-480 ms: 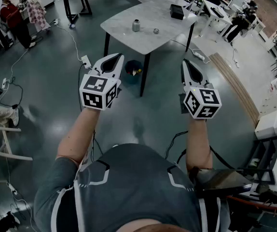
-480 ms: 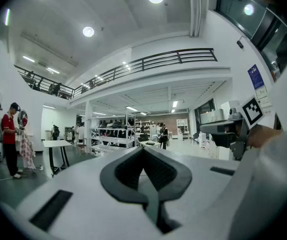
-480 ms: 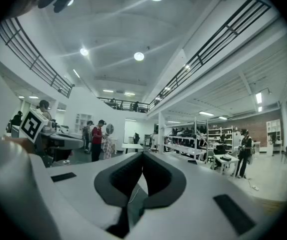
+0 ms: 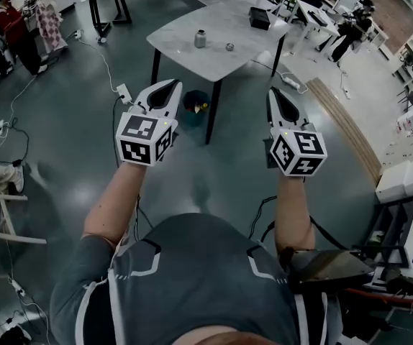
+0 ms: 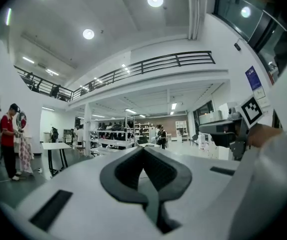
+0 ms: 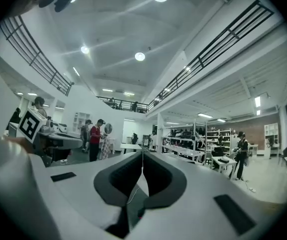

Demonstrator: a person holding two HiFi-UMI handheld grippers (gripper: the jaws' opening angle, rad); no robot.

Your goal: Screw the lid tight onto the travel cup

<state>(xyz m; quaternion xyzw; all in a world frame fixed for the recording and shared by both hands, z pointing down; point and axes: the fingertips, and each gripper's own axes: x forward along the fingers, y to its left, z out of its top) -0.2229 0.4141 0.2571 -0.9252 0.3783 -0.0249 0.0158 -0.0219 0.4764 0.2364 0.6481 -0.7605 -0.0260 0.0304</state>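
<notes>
A small metal travel cup [image 4: 200, 39] stands upright on a grey table [image 4: 185, 56] far ahead of me in the head view. Its round lid [image 4: 230, 47] lies on the tabletop a short way to the cup's right. My left gripper [image 4: 170, 86] and right gripper [image 4: 272, 93] are both held up in the air well short of the table, both shut and empty. In the left gripper view my left gripper [image 5: 143, 149] points across the hall with its jaws together. The right gripper [image 6: 142, 154] in its own view does the same. Neither gripper view shows the cup.
A black box [image 4: 259, 17] sits at the table's far right corner. A dark bin [image 4: 196, 106] stands on the floor under the table. Cables and a power strip [image 4: 126, 93] lie on the floor at left. A person in red [image 4: 14, 27] stands far left.
The table, the cup and the lid have slid slightly up and left in the head view. Both grippers stay shut and raised, shifted a little upward.
</notes>
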